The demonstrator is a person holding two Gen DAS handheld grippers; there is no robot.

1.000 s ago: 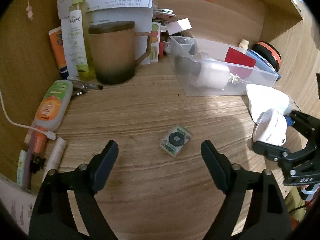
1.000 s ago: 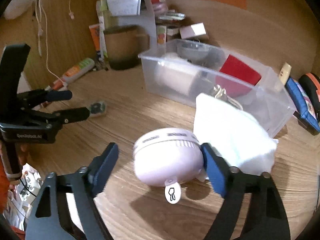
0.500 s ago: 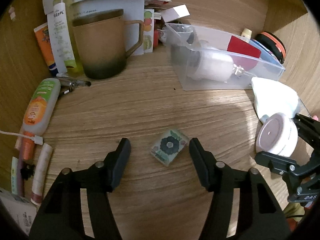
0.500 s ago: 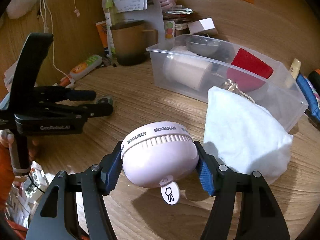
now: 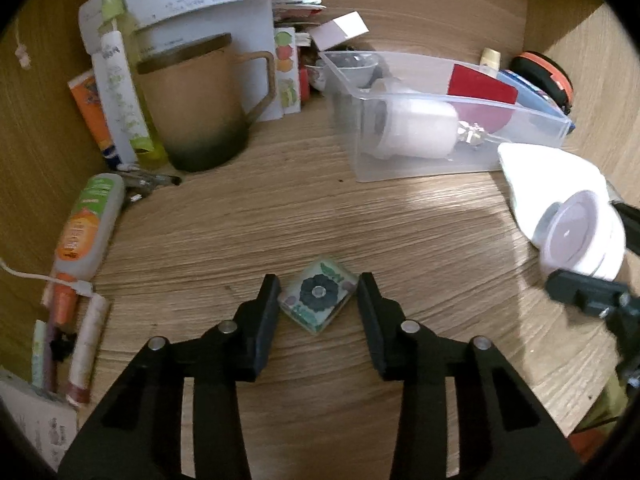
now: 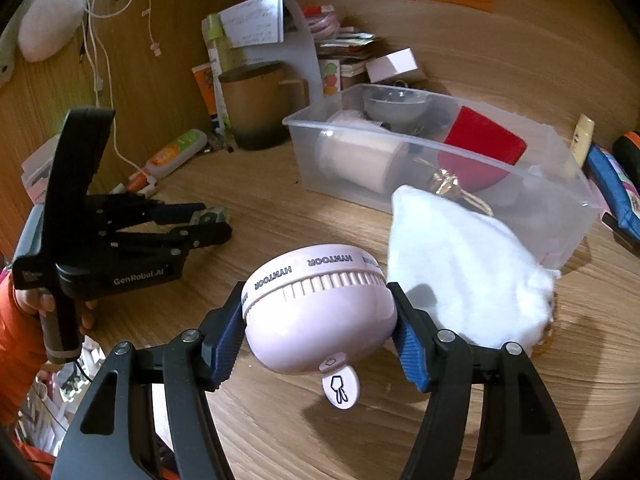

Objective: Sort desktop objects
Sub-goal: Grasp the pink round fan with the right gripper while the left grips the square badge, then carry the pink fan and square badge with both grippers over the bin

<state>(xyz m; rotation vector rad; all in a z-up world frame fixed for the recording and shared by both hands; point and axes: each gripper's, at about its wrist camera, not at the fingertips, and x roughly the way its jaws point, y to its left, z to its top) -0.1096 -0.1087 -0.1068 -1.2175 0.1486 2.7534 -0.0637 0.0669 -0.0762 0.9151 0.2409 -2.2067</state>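
While left gripper (image 5: 318, 300) brackets tile (image 5: 318, 297) flat on desk (image 5: 320, 220), jaws narrowly apart, contact w/ tile unclear. Right gripper (image 6: 318, 320) clamped on pink case (image 6: 318, 306), lifted off desk. White cloth (image 6: 468, 272) just beside case, in front of clear bin (image 6: 440, 160). Mug (image 5: 196, 104), bottle (image 5: 86, 224) + clutter at left/back.

Desk (image 5: 280, 216) matt grained wood; bin (image 5: 460, 160) clear glossy plastic; round case (image 6: 320, 304) smooth plastic; cloth (image 6: 460, 256) fuzzy white.

Home desk: mug (image 5: 200, 108), toiletries, papers
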